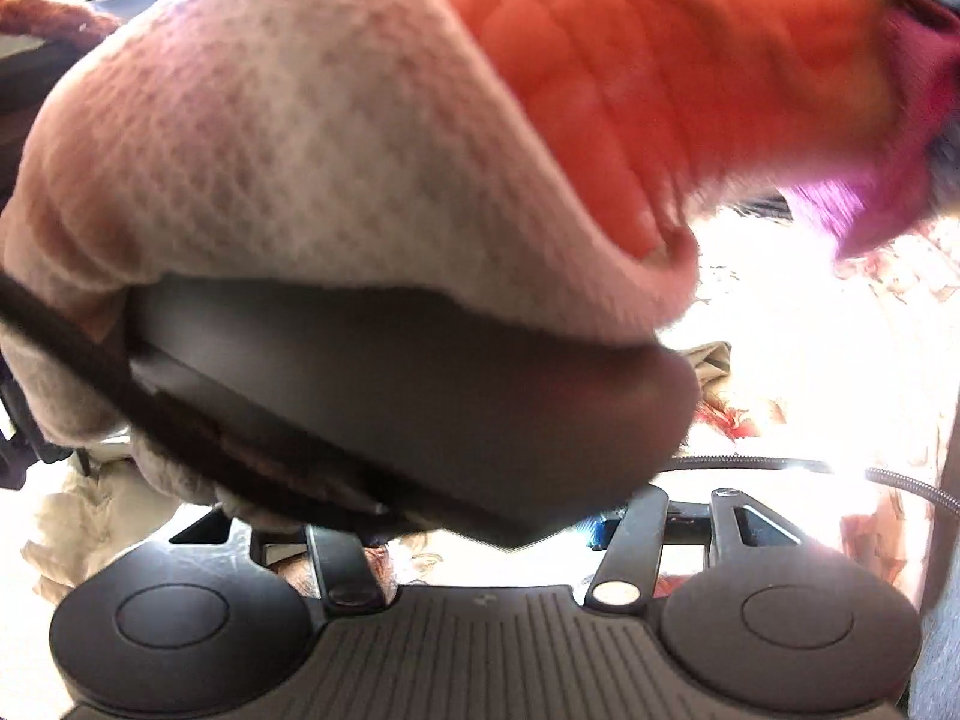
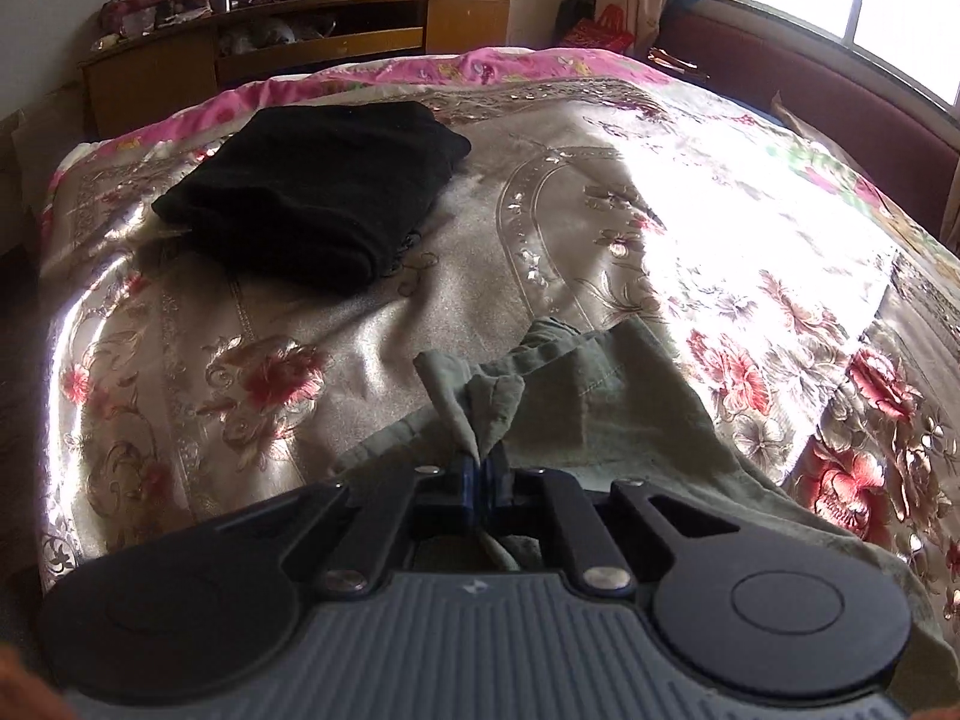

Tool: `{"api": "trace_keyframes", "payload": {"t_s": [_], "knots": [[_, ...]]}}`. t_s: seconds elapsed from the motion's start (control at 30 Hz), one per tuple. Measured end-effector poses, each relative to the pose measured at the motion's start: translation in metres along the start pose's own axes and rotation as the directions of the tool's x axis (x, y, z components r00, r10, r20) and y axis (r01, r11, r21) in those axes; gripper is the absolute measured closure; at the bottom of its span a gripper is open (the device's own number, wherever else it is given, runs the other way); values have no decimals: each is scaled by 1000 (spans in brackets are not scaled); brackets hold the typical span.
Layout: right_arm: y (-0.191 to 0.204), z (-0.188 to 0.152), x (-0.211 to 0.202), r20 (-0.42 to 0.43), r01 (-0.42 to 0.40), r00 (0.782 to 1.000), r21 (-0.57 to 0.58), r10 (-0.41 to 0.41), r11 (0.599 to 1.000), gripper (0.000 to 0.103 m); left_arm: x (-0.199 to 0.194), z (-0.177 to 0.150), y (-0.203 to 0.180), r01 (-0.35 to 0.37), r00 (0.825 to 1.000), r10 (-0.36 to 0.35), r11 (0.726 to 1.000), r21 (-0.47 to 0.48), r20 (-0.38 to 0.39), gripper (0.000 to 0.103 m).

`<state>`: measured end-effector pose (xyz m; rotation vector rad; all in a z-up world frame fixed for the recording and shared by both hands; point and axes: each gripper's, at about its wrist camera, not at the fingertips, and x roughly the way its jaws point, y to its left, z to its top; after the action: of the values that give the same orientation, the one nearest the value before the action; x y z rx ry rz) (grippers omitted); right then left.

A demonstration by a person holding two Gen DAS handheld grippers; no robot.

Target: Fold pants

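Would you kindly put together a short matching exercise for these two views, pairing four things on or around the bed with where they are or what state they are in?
Things:
1. black folded garment
2. olive pants
3. right gripper
4. wooden cabinet

Places or states:
A. stands against the wall beyond the far end of the bed
B. lies on the bedspread, far left
C. shut, pinching a bunch of fabric
D. spread over the near right of the bed, one part lifted

Pairs: 1-B, 2-D, 3-C, 4-A
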<state>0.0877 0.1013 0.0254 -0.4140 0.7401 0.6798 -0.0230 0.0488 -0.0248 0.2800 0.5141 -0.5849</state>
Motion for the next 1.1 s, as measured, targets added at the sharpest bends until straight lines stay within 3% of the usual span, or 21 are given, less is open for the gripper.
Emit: {"api": "trace_keyframes", "payload": {"t_s": [0.1, 0.17, 0.37, 0.47, 0.53, 0.63, 0.7, 0.83, 1.0, 1.07, 1.1], "knots": [[10, -2, -8, 6, -18, 1000, -88, 18, 996, 98, 0, -1, -7, -1, 1000, 1, 999, 42, 8, 33], [16, -4, -1, -45, -47, 998, -141, 41, 989, 97, 1, -2, -9, 1, 1000, -2, 999, 54, 7, 33], [5, -7, -3, -52, -109, 993, -68, 106, 992, 88, 4, 3, -6, 17, 1000, -17, 999, 44, -12, 32], [-9, -8, -23, 10, -127, 992, 1, 127, 992, 81, -3, 5, -8, 17, 1000, -16, 998, 59, -18, 32], [-26, -11, -45, 72, -152, 987, 66, 147, 986, 77, -9, 3, -3, 28, 999, -27, 1000, 6, -29, 31], [-57, -25, -74, 145, -112, 985, 147, 91, 983, 66, -20, 2, 14, -10, 999, 6, 995, -97, -39, 31], [-83, -40, -87, 162, -41, 987, 209, 7, 977, 66, -28, 7, 29, -54, 998, 51, 986, -159, -26, 31], [-139, -73, -92, 94, 152, 976, 337, -194, 929, 66, -33, 33, 52, -143, 987, 152, 977, -157, 46, 31], [-189, -115, -87, 76, 153, 972, 505, -220, 849, 65, 7, 70, 88, -203, 968, 223, 965, -163, 112, 27], [-203, -127, -79, 50, 176, 970, 535, -239, 826, 66, 29, 76, 100, -231, 965, 248, 958, -168, 89, 27], [-210, -134, -73, 12, 214, 964, 552, -264, 806, 66, 45, 74, 106, -249, 965, 259, 953, -172, 40, 27]]}}
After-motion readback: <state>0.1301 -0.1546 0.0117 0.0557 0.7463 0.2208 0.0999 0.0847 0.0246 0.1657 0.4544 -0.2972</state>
